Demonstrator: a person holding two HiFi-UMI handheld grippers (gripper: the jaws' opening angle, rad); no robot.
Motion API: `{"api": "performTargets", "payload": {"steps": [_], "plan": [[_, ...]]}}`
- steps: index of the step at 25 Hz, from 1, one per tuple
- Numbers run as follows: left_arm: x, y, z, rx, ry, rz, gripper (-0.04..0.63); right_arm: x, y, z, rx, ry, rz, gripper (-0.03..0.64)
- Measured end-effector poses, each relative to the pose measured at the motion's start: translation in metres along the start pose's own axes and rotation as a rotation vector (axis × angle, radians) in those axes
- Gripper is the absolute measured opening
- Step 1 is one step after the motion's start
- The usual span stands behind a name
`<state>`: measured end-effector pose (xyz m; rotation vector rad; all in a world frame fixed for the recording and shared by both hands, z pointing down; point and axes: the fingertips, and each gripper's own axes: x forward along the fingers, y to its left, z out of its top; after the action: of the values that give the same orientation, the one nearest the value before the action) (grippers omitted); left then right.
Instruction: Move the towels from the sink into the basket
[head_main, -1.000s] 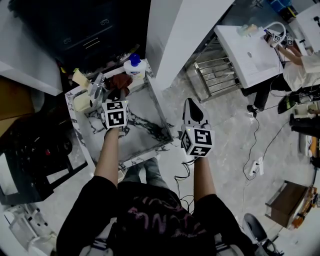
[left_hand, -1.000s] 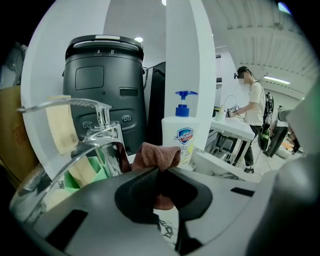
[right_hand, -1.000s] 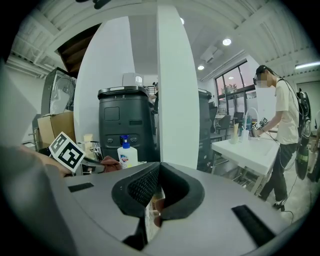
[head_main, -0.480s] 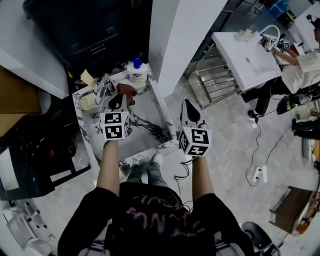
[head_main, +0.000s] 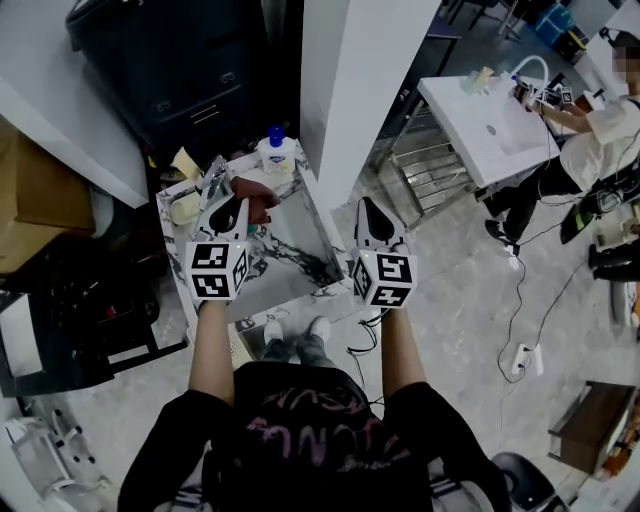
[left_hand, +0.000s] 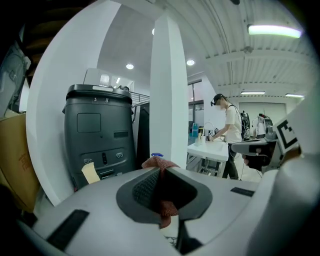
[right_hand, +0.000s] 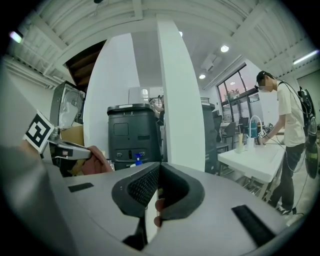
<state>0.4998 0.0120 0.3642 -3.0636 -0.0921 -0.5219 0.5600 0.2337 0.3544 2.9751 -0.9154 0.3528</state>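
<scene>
Towel (head_main: 254, 190) (rust-red) pinched in left claw (head_main: 231, 207) over marbled sink (head_main: 292, 243).

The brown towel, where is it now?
In the head view, the brown towel is pinched in the left gripper, left of the white pillar, over the marble sink near the faucet and soap bottle.
</scene>
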Motion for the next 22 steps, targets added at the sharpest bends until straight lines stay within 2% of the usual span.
{"api": "performTargets", "payload": {"steps": [9,22], "plan": [[-0.023,-0.01,0.02,0.027,-0.046,0.027,0.038,-0.005,-0.004,0.018,-0.006,-0.041,0.032,0.015],[-0.029,-0.026,0.02,0.016,-0.054,0.092,0.038,0.005,-0.01,0.018,-0.017,-0.043,0.117,0.015]]}}
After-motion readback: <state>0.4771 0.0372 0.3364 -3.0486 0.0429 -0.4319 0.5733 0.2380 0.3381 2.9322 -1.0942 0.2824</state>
